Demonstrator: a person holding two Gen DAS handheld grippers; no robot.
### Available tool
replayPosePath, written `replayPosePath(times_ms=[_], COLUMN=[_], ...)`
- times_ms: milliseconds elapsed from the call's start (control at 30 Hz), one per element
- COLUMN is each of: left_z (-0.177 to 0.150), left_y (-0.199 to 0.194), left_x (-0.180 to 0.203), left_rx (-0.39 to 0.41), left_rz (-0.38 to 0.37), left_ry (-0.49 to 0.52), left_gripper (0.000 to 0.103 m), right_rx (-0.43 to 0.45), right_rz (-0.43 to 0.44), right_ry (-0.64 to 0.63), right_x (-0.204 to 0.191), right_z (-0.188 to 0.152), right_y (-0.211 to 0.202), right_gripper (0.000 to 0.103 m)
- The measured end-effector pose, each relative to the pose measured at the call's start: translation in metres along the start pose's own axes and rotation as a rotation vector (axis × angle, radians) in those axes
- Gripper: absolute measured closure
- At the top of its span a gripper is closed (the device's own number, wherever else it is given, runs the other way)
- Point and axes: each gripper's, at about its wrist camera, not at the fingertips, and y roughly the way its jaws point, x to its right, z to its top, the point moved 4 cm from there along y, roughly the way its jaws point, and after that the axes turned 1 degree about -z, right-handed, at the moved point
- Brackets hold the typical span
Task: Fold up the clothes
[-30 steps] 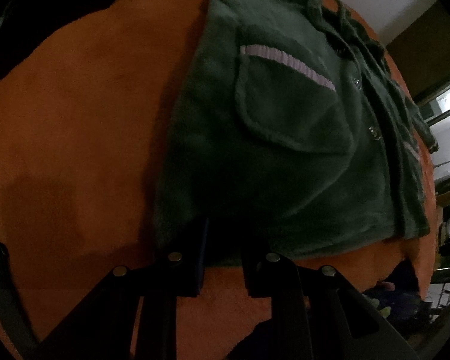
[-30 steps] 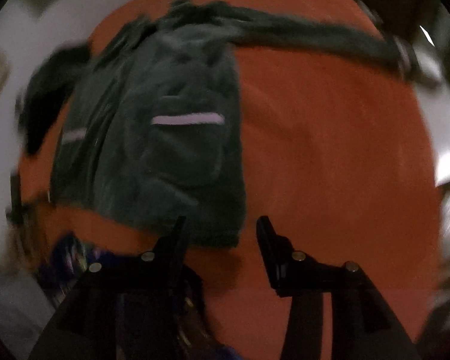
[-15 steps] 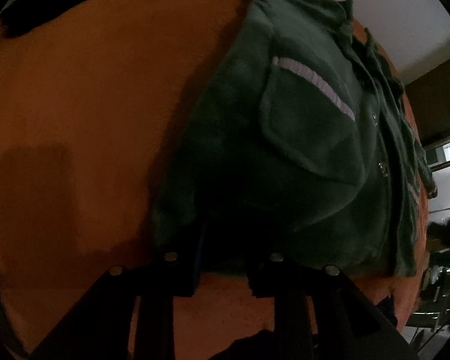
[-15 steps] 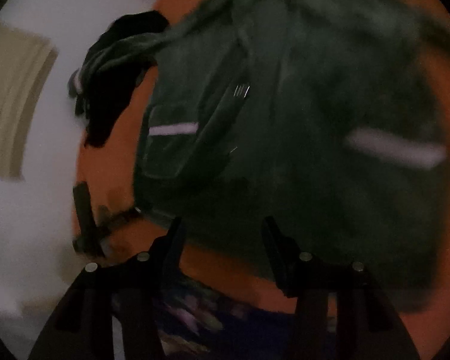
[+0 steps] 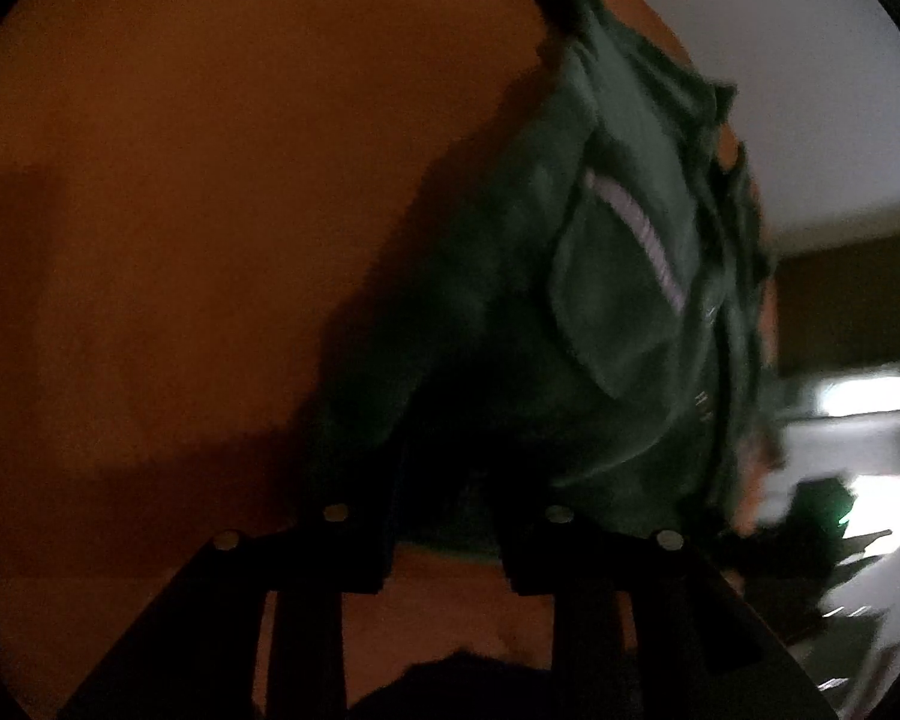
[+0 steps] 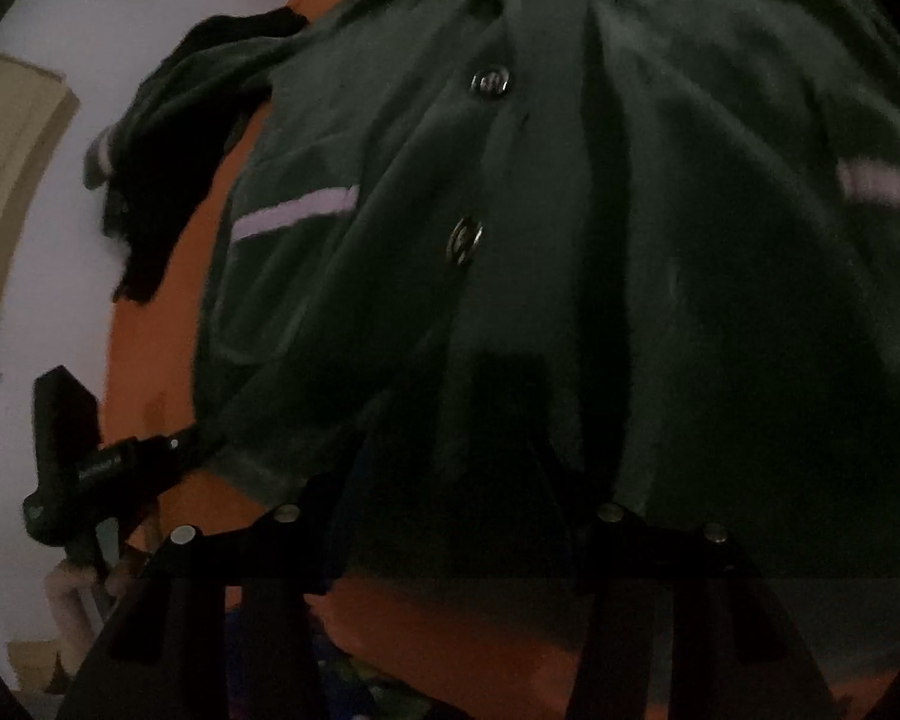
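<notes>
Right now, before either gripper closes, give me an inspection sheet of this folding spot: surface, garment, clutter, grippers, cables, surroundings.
Surface: orange cloth-covered surface, dim light, bare to the left of the garment.
Job's things: dark green fleece button-front garment lies spread on it, two buttons and pale-striped pockets showing; one sleeve hangs over the far left edge.
Clutter: black cloth under that sleeve.
Grippers: left gripper open at the garment's hem, fabric between its fingers; right gripper open at the hem near the button placket.
Cables: nothing seen.
Surroundings: pale wall; multicoloured items below the near edge, too dark to identify.
</notes>
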Motion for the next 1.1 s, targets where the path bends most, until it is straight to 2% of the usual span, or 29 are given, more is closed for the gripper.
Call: replayPosePath(times_ms=[33, 100, 167, 200, 233, 300, 367, 467, 600, 767, 900, 1000, 1100], left_z=[0.009, 0.003, 0.007, 0.008, 0.009, 0.009, 0.013, 0.011, 0.006, 0.002, -0.005, -0.009, -0.007], left_y=[-0.002, -0.003, -0.008, -0.009, -0.010, -0.015, -0.016, -0.022, -0.034, -0.023, -0.023, -0.018, -0.016], left_x=[0.001, 0.013, 0.018, 0.022, 0.022, 0.021, 0.018, 0.013, 0.009, 0.015, 0.015, 0.011, 0.006], left_rx=[-0.005, 0.001, 0.007, 0.003, 0.003, 0.010, 0.015, 0.024, 0.095, 0.079, 0.103, 0.101, 0.102], left_rz=[-0.033, -0.083, -0.093, -0.089, -0.078, -0.049, -0.003, 0.044, 0.088, 0.149, 0.151, 0.221, 0.242], left_ry=[-0.029, -0.050, -0.031, -0.017, -0.001, 0.033, 0.061, 0.097, 0.131, 0.187, 0.209, 0.242, 0.238], left_gripper=[0.074, 0.074, 0.074, 0.074, 0.074, 0.074, 0.074, 0.074, 0.074, 0.074, 0.074, 0.074, 0.074], right_rx=[0.001, 0.003, 0.004, 0.005, 0.006, 0.028, 0.059, 0.060, 0.047, 0.016, 0.033, 0.024, 0.028], right_rz=[0.028, 0.084, 0.139, 0.167, 0.195, 0.117, 0.086, 0.049, 0.045, 0.037, 0.076, 0.061, 0.074], right_ry=[0.018, 0.053, 0.089, 0.107, 0.125, 0.032, -0.017, -0.034, -0.049, -0.041, -0.014, -0.002, 0.023], right_x=[0.001, 0.003, 0.004, 0.005, 0.006, -0.002, -0.008, -0.012, -0.013, -0.003, 0.007, 0.016, 0.022], right_z=[-0.004, -0.011, -0.019, -0.022, -0.026, -0.029, -0.029, -0.029, -0.033, -0.044, -0.051, -0.056, -0.055], right_y=[0.002, 0.006, 0.011, 0.013, 0.015, 0.010, -0.001, -0.019, -0.030, -0.030, -0.028, -0.021, -0.018], right_gripper=[0.052, 0.053, 0.061, 0.076, 0.095, 0.095, 0.096, 0.096, 0.096, 0.096, 0.096, 0.096, 0.096])
